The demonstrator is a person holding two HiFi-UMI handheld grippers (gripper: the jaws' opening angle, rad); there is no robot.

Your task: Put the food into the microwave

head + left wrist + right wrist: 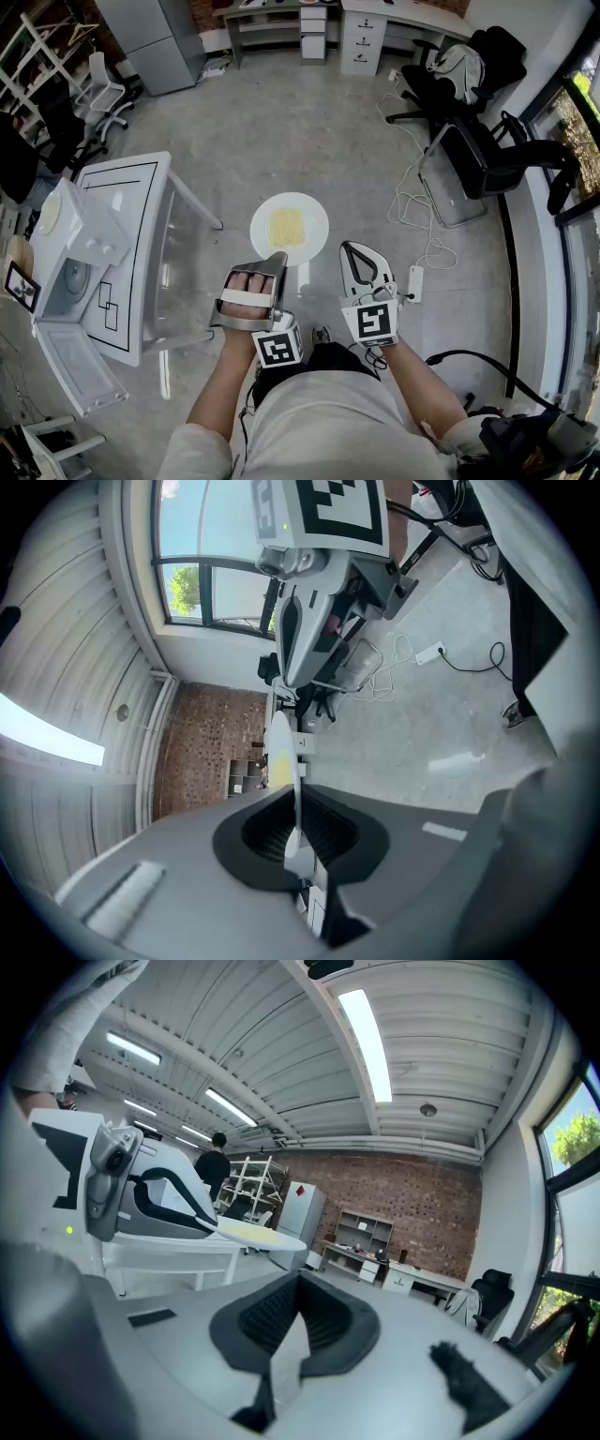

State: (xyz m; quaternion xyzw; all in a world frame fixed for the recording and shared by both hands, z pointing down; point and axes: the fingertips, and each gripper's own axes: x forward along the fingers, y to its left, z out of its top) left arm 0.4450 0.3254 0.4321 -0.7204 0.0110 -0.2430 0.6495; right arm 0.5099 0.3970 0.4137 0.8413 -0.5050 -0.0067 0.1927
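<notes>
A white plate (305, 211) with yellow food (286, 226) hangs level above the floor. My left gripper (275, 259) is shut on the plate's near rim. In the left gripper view the plate (281, 752) shows edge-on, pinched between the pads, with the gripper (298, 841) closed on it. My right gripper (353, 251) hovers just right of the plate, shut on nothing; its pads (281, 1321) meet. The white microwave (66, 246) stands on a white table (141, 202) at the left, its door (80, 370) swung open. In the right gripper view the plate (253, 1234) shows at the left.
Black office chairs (487, 150) stand at the right. White cables and a power strip (413, 283) lie on the floor near my right gripper. Desks (309, 23) and a grey cabinet (155, 37) line the far wall. A person (217, 1162) stands far off.
</notes>
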